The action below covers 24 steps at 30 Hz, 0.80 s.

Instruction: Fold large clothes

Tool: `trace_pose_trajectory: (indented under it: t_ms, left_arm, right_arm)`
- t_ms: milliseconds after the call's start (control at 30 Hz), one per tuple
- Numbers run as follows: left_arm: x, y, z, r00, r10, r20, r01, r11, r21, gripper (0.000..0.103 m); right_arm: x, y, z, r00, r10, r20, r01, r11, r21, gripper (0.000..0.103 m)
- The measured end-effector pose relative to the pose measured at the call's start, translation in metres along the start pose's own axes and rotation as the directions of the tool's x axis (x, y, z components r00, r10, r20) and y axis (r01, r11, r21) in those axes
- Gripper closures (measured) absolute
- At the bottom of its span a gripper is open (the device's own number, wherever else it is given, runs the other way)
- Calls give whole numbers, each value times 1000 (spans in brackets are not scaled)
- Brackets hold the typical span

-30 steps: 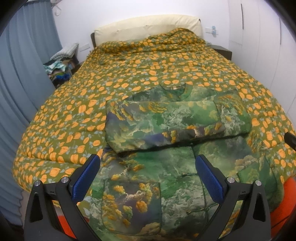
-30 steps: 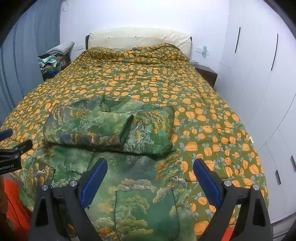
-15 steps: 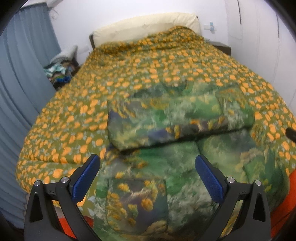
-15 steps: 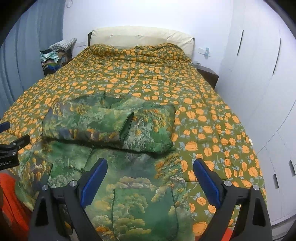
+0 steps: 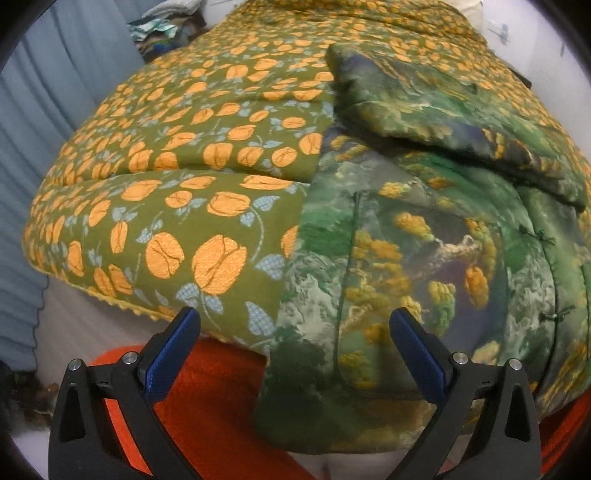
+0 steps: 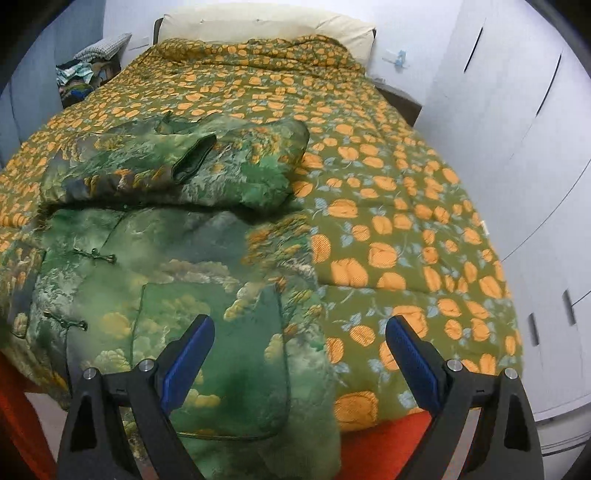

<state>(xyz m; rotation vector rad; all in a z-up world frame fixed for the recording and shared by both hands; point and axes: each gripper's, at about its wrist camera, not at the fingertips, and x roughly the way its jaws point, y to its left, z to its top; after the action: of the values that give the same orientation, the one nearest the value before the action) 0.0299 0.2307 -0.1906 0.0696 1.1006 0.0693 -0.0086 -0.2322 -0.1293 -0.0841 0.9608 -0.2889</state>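
Spread across the near end of a bed: a large padded jacket in green fabric printed with clouds, trees and yellow foliage, front side up, hem draping over the bed's foot edge. Sleeves folded in across the chest, forming a thick band that lies on top of the jacket body, one dark cuff opening facing the right side. Dark green knot buttons running down the front closure; a square patch pocket stitched low on the right panel, another on the left.

Underneath, an olive quilt patterned with orange tulip-like flowers, covering the whole bed up to a cream pillow at the headboard. Red-orange fabric showing below the quilt edge at the foot.

Left gripper: black frame, blue pads, spread wide and grasping nothing, poised low at the jacket's left hem corner, quilt edge under one finger and jacket hem under the other.

Right gripper: likewise released, blue pads well apart, held above the jacket's right hem corner, straddling the garment edge and the quilt beside it.

Grey-blue curtain along the left side; white wardrobe doors on the right; a pile of mixed clothes beside the headboard.
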Motion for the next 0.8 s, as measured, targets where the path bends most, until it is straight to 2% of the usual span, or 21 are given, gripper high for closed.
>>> trace_pose_trajectory:
  t_ms: [200, 433, 500, 567, 633, 667, 700, 733, 767, 800]
  left_arm:
    - [13, -8, 4, 1000, 4, -22, -4, 1000, 15, 1]
    - [22, -9, -3, 998, 8, -57, -5, 999, 40, 1]
    - [26, 0, -5, 996, -22, -85, 23, 1000, 13, 1]
    - [32, 19, -11, 989, -93, -111, 87, 994, -60, 1]
    - [41, 32, -17, 974, -171, -148, 154, 981, -115, 0]
    - [51, 34, -21, 951, -240, -196, 217, 967, -134, 0]
    - [60, 34, -25, 931, -282, -230, 255, 957, -138, 1]
    - [71, 31, -30, 903, -327, -277, 301, 944, -132, 0]
    - [77, 27, -32, 885, -351, -307, 330, 936, -120, 0]
    - [82, 24, -34, 871, -365, -329, 350, 931, -108, 0]
  right_arm:
    - [-5, 9, 6, 999, -43, 30, 45, 997, -56, 10]
    - [-6, 10, 8, 999, -38, 28, 40, 998, -58, 10]
    - [0, 6, 5, 1000, 4, 0, -4, 998, -61, 10]
    - [13, -6, -4, 993, 94, -66, -97, 995, -40, 10]
    - [33, -26, -20, 968, 195, -159, -194, 981, 23, 10]
    - [44, -37, -31, 942, 262, -208, -252, 965, 74, 10]
    - [54, -44, -41, 910, 333, -246, -311, 942, 127, 10]
    - [66, -49, -52, 872, 400, -281, -361, 915, 183, 10]
    - [77, -50, -63, 839, 445, -313, -388, 893, 229, 10]
    - [85, -49, -71, 821, 464, -332, -400, 883, 245, 10]
